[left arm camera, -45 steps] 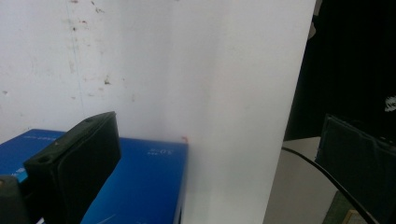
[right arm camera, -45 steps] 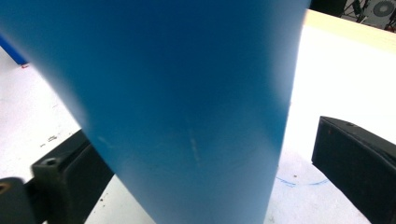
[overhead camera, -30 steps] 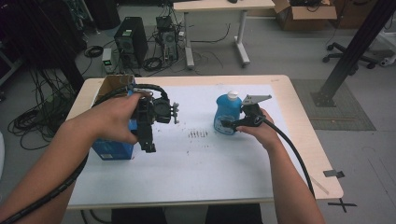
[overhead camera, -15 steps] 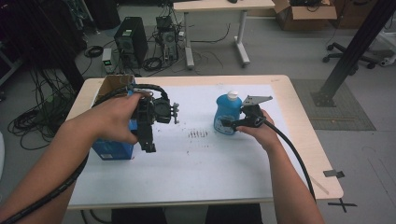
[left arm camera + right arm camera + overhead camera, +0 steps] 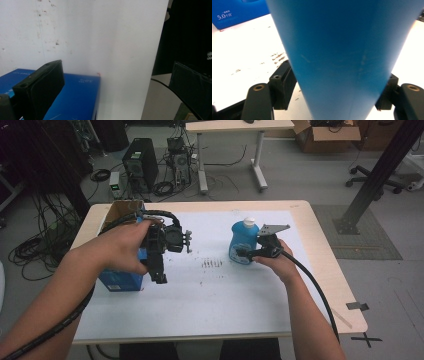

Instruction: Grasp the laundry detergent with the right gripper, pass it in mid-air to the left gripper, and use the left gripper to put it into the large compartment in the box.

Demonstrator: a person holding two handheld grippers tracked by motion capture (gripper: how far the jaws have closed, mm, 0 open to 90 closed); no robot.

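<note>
The right tool (image 5: 246, 254), jaws just closing, clamps the upright blue bottle (image 5: 243, 241); the left tool (image 5: 159, 272) gapes empty.

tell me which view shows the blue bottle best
The high view: the whole blue bottle stands upright with its white cap, the right tool closed on its base. The right gripper view shows just its blue wall close up, pads pressing both sides.

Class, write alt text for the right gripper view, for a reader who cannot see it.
A blue bottle looms close, its lower body pinched between the two black jaws of the right gripper, which have just been closing on it. Behind it lies a white table sheet flecked with small dark marks, with a blue box at the upper left corner.
</note>
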